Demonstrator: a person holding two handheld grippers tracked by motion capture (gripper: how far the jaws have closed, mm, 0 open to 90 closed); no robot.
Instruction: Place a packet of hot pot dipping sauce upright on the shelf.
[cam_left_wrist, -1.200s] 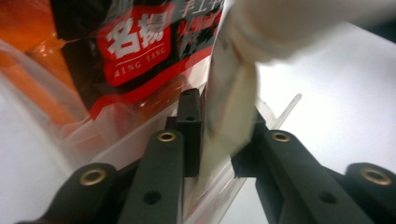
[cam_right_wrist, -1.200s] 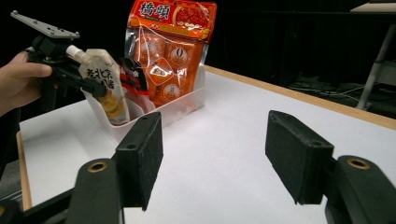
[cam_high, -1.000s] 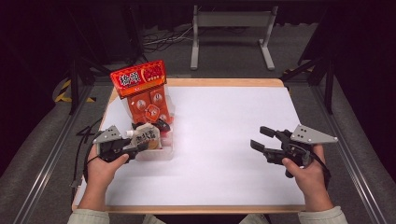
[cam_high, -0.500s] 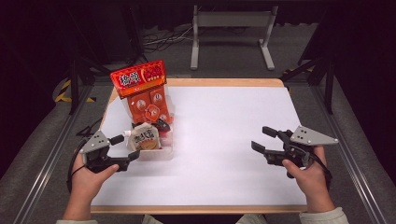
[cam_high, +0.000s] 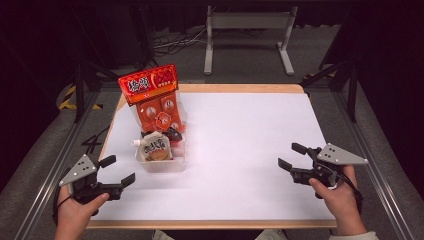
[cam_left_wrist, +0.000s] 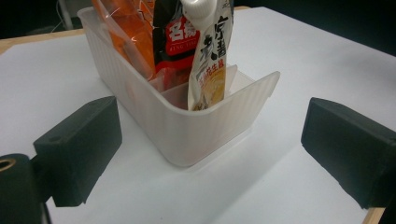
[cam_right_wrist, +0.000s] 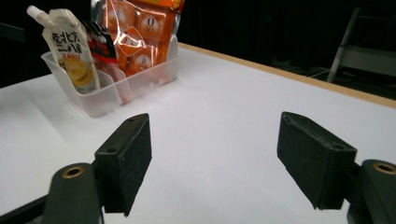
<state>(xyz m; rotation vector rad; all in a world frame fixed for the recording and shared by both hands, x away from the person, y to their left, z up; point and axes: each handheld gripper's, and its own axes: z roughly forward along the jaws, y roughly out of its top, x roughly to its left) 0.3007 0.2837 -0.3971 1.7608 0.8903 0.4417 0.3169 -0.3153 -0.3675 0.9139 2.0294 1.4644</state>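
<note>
A clear plastic bin (cam_high: 161, 168) stands on the left half of the white table. It holds a tall orange snack bag (cam_high: 152, 95), a black and red pouch (cam_high: 167, 134) and a white spouted pouch (cam_high: 154, 149), all upright. My left gripper (cam_high: 121, 169) is at the near left edge, a short way from the bin (cam_left_wrist: 187, 135). It is open, its jaws have just been opening, and nothing is between them. My right gripper (cam_high: 288, 155) hovers low at the near right and points toward the bin (cam_right_wrist: 107, 100). It is open and empty, and its jaws have also just been widening.
The table's wooden edge (cam_high: 210, 224) runs along the near side. A metal stand (cam_high: 247, 30) and cables lie on the dark floor beyond the table. White tabletop (cam_high: 240, 135) stretches between the bin and the right gripper.
The left gripper let go of the white pouch, opened and drew back to the near left edge; the pouch stays in the bin. The right gripper sank a little and its jaws widened.
</note>
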